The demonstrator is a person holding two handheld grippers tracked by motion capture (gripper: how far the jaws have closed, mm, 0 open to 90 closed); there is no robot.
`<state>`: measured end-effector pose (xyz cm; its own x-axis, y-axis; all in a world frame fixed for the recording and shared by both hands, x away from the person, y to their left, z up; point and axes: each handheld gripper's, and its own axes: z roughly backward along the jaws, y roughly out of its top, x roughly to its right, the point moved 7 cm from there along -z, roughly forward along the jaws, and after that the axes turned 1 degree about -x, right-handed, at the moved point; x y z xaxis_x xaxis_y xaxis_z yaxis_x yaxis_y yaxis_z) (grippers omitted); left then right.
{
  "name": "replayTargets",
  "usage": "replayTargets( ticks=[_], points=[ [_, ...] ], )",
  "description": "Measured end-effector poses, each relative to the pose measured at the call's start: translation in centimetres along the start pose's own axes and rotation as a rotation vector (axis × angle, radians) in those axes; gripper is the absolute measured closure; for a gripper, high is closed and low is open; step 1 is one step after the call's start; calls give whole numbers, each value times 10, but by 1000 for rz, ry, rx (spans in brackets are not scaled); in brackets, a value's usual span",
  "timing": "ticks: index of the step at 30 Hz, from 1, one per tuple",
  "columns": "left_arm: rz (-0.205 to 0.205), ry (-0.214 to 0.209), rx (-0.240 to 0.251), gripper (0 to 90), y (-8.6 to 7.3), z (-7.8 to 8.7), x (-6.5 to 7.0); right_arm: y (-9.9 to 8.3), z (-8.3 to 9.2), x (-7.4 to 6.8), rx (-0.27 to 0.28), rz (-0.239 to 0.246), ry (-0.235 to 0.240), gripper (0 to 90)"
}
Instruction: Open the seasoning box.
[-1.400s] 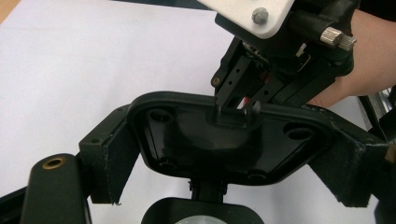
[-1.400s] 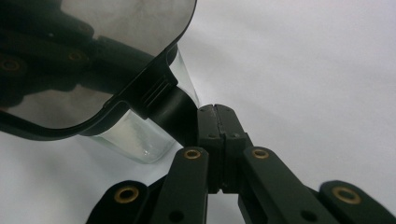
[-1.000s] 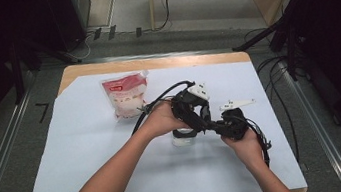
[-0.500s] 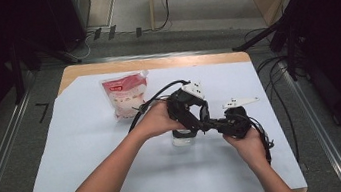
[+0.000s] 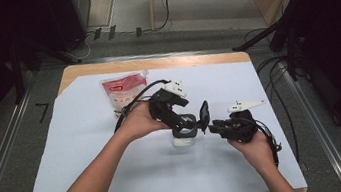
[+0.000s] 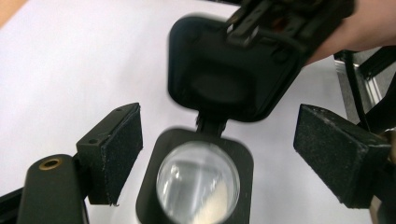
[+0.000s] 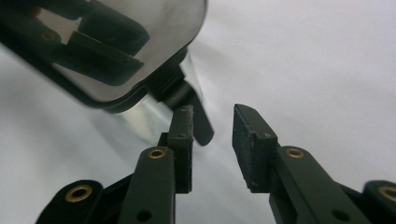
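Standing mid-table, the jar (image 5: 184, 135) is flanked by the spread left gripper (image 5: 186, 122); its flipped-up lid (image 5: 204, 115) is just released by the right gripper (image 5: 217, 125), whose jaws have been opening.

Parted claw (image 7: 212, 140) beside flipped-up lid (image 7: 105, 46)

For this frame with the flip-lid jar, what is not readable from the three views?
- Jar body and fill level: in the high view the left gripper covers most of it; the left gripper view cuts its base at the bottom edge.
- Lid hinge and far side: blurred in the left gripper view; out of focus in the right gripper view.
- Pouch label: too small in the high view.
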<state>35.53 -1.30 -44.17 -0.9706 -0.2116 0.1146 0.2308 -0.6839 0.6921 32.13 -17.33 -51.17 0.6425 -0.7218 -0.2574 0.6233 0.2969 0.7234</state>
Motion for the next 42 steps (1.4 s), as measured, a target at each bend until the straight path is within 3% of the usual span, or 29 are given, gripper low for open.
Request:
replayTargets(
  ticks=[7,10,15,18,22,28,32,38,42],
  points=[
    [59,-25,47,340,-14,18,-6,-3,11,-22,12,30,42,625],
    [50,-9,28,389,-20,24,-6,-8,13,-32,16,27,62,612],
    [52,10,44,461,-25,34,-2,-14,13,-45,16,40,84,567],
    [71,66,51,450,-31,38,-6,-14,11,-54,17,56,126,532],
    [135,11,49,452,-39,45,-9,-14,6,-66,6,96,155,530],
    [152,59,67,446,-50,59,-11,-12,0,-80,-2,115,182,529],
    [182,90,47,462,-60,68,-12,-12,-5,-89,-14,140,207,534],
    [231,94,74,455,-73,80,-14,-10,-10,-97,-23,189,211,523],
    [246,111,72,452,-82,88,-18,-9,-15,-101,-38,178,229,516]
  ],
)
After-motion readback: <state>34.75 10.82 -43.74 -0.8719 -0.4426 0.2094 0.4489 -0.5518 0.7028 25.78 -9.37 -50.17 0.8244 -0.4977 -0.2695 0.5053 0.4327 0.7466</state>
